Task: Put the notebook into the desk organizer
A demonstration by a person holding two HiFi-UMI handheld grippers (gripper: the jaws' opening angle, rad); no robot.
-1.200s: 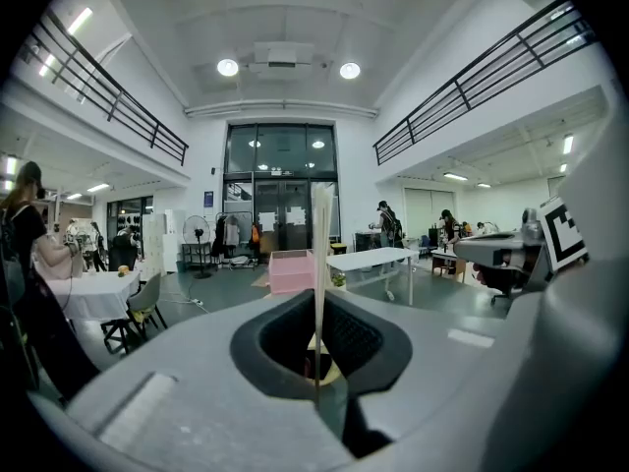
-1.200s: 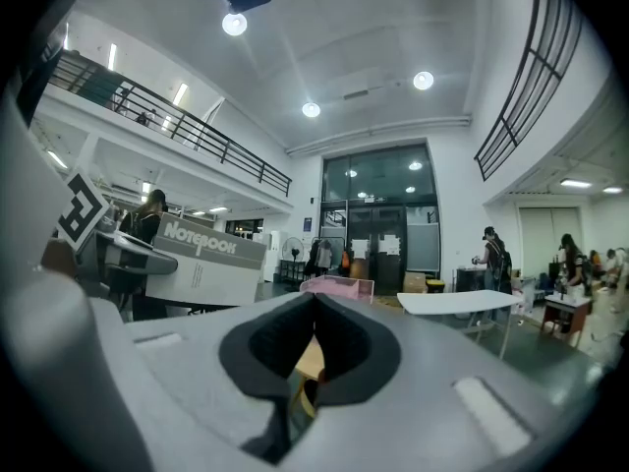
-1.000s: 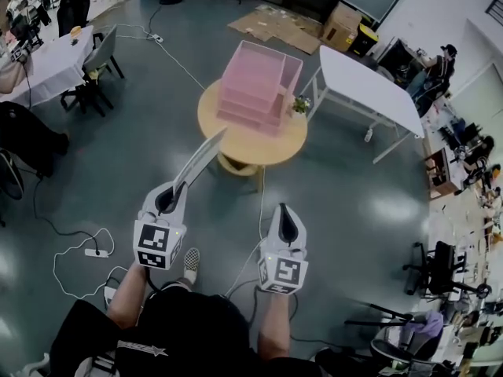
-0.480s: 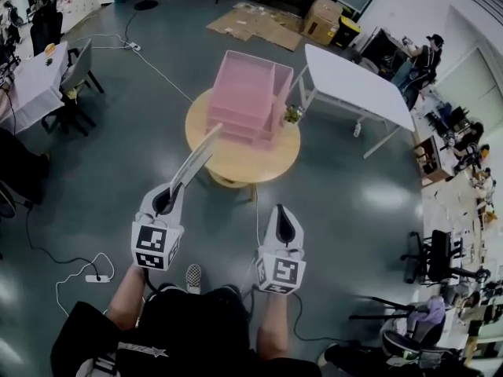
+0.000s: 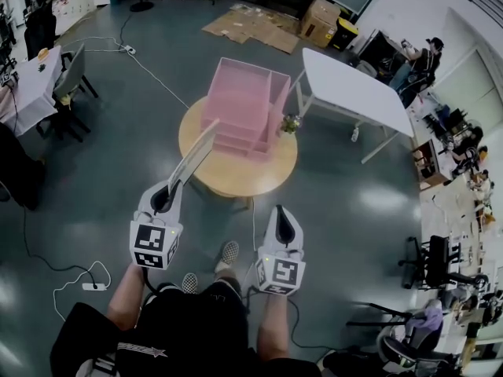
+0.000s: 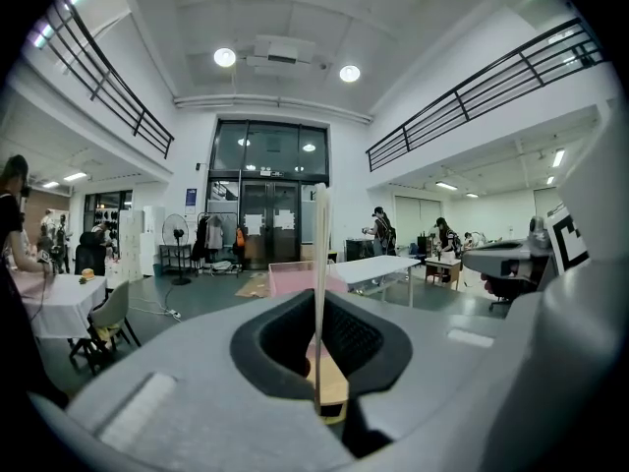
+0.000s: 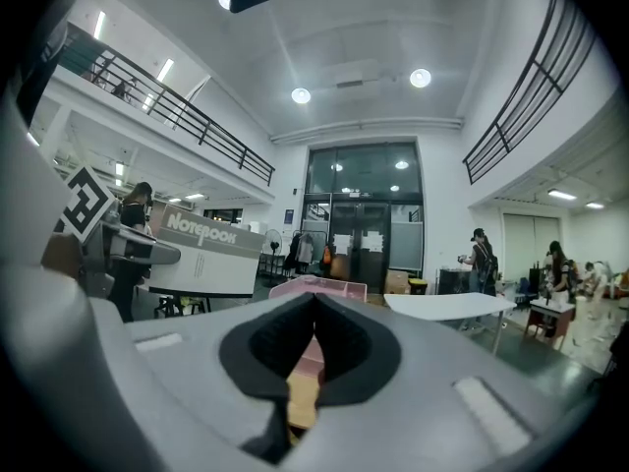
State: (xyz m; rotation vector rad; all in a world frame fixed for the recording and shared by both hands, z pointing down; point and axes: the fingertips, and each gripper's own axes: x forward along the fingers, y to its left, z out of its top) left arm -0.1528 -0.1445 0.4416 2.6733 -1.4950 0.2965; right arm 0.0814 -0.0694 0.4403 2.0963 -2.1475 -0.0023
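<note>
My left gripper [image 5: 167, 196] is shut on a thin grey notebook [image 5: 194, 154], which sticks forward and up over the near edge of the round wooden table [image 5: 236, 175]. Edge-on in the left gripper view, the notebook [image 6: 319, 293] rises as a narrow strip between the jaws. A pink tiered desk organizer [image 5: 246, 104] stands on the table, just beyond the notebook's tip. My right gripper [image 5: 284, 228] hangs lower right of the table with jaws shut and nothing in them. In the right gripper view the notebook's cover [image 7: 201, 254] shows at left and the organizer [image 7: 319, 288] ahead.
A small potted plant [image 5: 292, 122] sits at the table's right edge. A white rectangular table [image 5: 357, 93] stands at right. Cardboard [image 5: 255, 23] lies on the floor behind. Cables [image 5: 55, 277] trail lower left. Chairs and people are at the room's sides.
The table and organizer have come closer and shifted down in the head view. The notebook's tip now reaches over the table's near edge. Both grippers hold their stance.
</note>
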